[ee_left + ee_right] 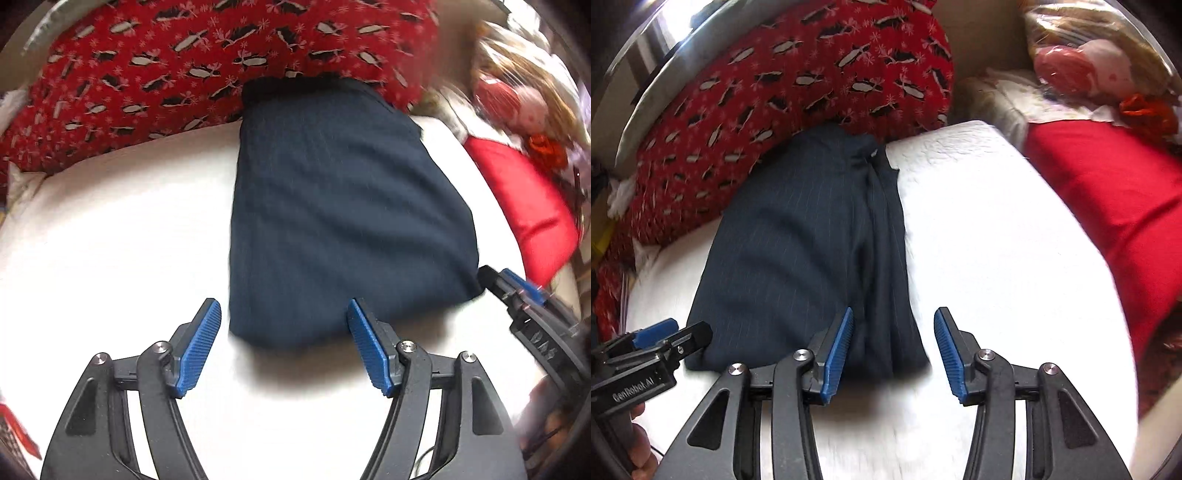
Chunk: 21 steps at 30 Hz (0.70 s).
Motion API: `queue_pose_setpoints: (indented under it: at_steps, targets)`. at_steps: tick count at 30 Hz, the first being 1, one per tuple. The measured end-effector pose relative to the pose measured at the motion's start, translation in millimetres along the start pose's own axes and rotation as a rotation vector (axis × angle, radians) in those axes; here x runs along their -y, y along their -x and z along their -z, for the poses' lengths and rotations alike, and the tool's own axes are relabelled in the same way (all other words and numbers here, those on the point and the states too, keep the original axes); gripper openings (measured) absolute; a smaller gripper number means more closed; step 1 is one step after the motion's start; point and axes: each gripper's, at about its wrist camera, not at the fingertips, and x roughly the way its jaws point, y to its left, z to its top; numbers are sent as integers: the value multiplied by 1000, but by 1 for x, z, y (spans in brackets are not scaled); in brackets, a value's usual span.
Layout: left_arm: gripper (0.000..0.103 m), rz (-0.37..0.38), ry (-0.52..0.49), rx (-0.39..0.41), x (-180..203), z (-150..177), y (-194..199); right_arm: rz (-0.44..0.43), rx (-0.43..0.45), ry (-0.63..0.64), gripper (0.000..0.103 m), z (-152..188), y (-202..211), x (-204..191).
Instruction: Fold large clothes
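Note:
A dark navy pinstriped garment (332,203) lies folded into a long, narrow shape on a white padded surface (129,240). Its far end touches a red patterned cushion. In the left wrist view my left gripper (283,310) is open, its blue pads standing either side of the garment's near left corner without pressing on it. The right gripper's tip (517,291) shows at the garment's near right corner. In the right wrist view my right gripper (894,314) is open over the near right corner of the garment (798,240). The left gripper (665,336) sits at the near left corner.
A red cushion with a black and white penguin print (812,74) lines the far side. A plain red cushion (1108,192) lies at the right edge of the white surface (997,240). Behind it is a clear plastic bag of items (1089,55). A hand (639,443) holds the left gripper's handle.

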Motion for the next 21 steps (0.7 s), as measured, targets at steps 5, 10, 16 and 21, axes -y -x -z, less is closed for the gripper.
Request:
queue_pose_setpoints:
  at_steps: [5,10,16,21]
  targets:
    - [71,-24,-46,23,2,47,35,47,17,34,67,37,55,-3]
    - [71,-29,-48,33,-1,74,57,99,22,52,72,74,91,-4]
    - [71,-37,-68,61,-2,92,76,150,53,68,83,92,117,-5]
    - [71,-19,-17,40,-14,84,69,135,69,85,83,90,124,-8]
